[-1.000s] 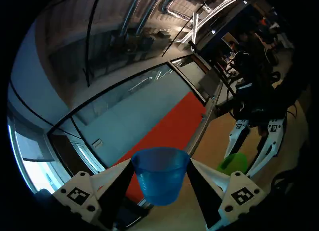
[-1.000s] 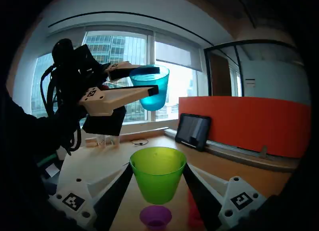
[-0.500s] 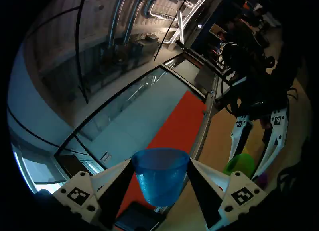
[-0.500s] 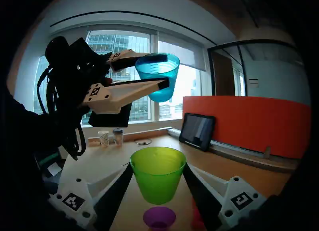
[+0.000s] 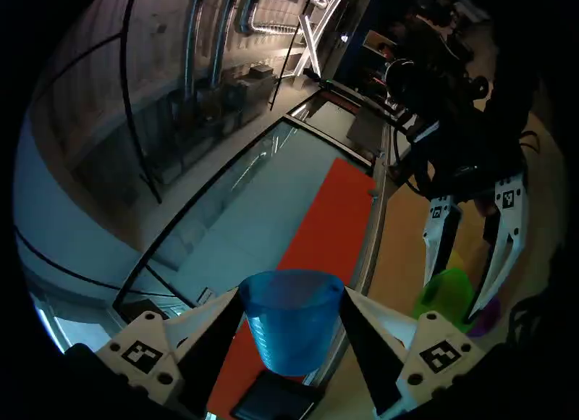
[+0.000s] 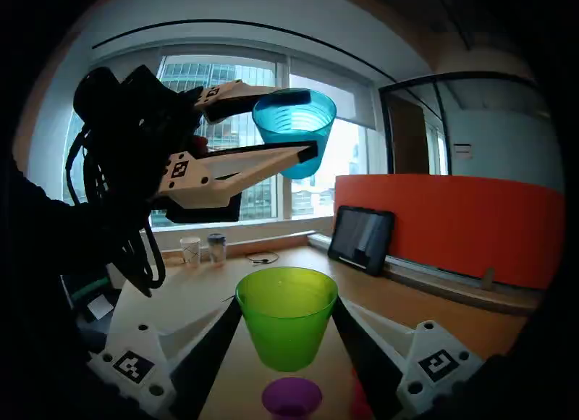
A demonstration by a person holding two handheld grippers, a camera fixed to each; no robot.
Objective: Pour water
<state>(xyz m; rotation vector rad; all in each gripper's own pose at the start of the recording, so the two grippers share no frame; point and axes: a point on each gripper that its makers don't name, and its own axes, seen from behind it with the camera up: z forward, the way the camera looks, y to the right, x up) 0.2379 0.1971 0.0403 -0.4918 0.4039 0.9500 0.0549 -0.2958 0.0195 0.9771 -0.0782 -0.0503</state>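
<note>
Item 1. Left tongs (image 5: 291,297): narrowed, both fingers pressing on the sides of a blue cup (image 5: 291,326). In the left gripper view the cup is sitting between the two fingertips, rim up, its mouth round and open. In the right gripper view the same tongs are showing from the side, coming in from the upper left with a bundle of dark cables hanging behind them. There the cup is leaning, so that part of its inner wall is showing. Whether it is holding water cannot be told.

Item 2. Right tongs (image 6: 287,304): narrowed, both fingers pressing on a green cup (image 6: 287,326). The cup is standing upright between the fingertips, mouth open to the top. It is hanging above the counter (image 6: 405,304) and not touching it. The blue cup is hovering well above the green one, a little to the right of it, the two cups apart.

Item 3. Purple cup (image 6: 292,398): standing on the counter below the green cup, its rim facing up.

Item 4. Tablet (image 6: 360,239): leaning at the far edge of the counter, screen dark, beside an orange panel (image 6: 449,224).

Item 5. Two small cups (image 6: 190,250): standing side by side near the window (image 6: 217,94), well apart from both tongs.
</note>
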